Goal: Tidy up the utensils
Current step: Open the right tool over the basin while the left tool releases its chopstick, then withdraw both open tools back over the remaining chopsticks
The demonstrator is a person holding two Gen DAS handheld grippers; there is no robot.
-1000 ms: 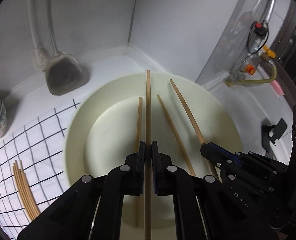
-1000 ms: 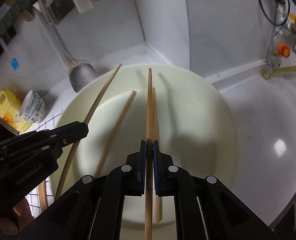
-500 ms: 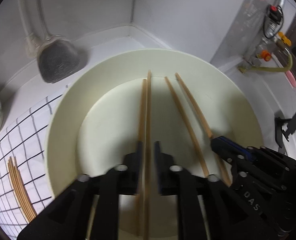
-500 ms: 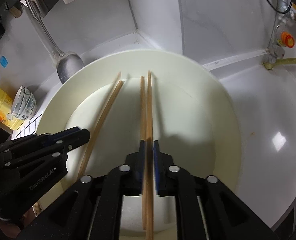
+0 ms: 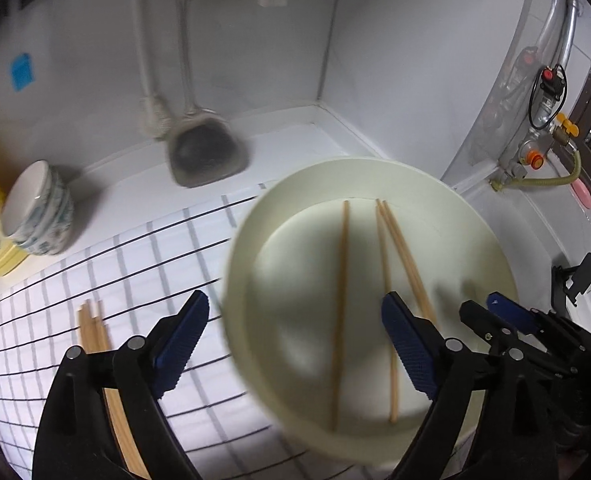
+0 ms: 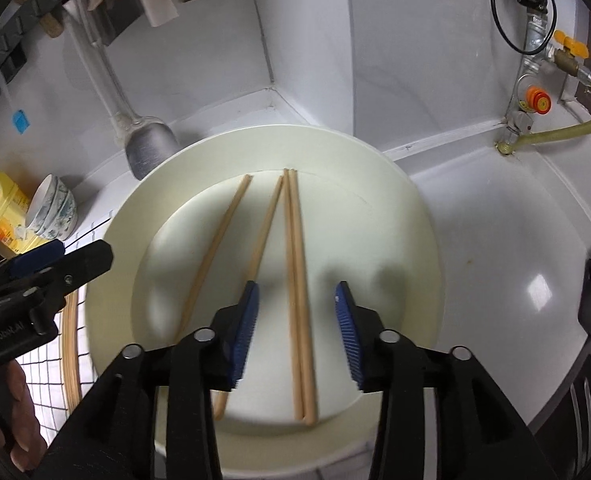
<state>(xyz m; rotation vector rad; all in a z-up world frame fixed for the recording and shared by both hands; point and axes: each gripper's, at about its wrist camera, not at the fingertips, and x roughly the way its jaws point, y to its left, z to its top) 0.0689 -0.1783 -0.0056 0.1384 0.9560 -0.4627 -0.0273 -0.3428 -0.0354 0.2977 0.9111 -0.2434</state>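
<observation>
Several wooden chopsticks (image 6: 295, 280) lie loose in a cream plate (image 6: 415, 220) on the white counter; they also show in the left wrist view (image 5: 340, 300). My right gripper (image 6: 295, 312) is open and empty above the plate, its jaws either side of a pair of chopsticks. My left gripper (image 5: 295, 332) is wide open and empty over the plate's left rim (image 5: 247, 240). More chopsticks (image 5: 95, 332) lie on the checked cloth (image 5: 135, 248) to the left.
A metal spatula (image 6: 147, 148) hangs against the back wall. Stacked bowls (image 5: 39, 208) and a yellow container (image 6: 3, 208) stand at the far left. A gas valve and hose (image 6: 543, 112) sit at the right wall.
Both grippers opened and let go of their chopsticks, which now lie in the plate. Both grippers drew back and up; the left one shifted left.
</observation>
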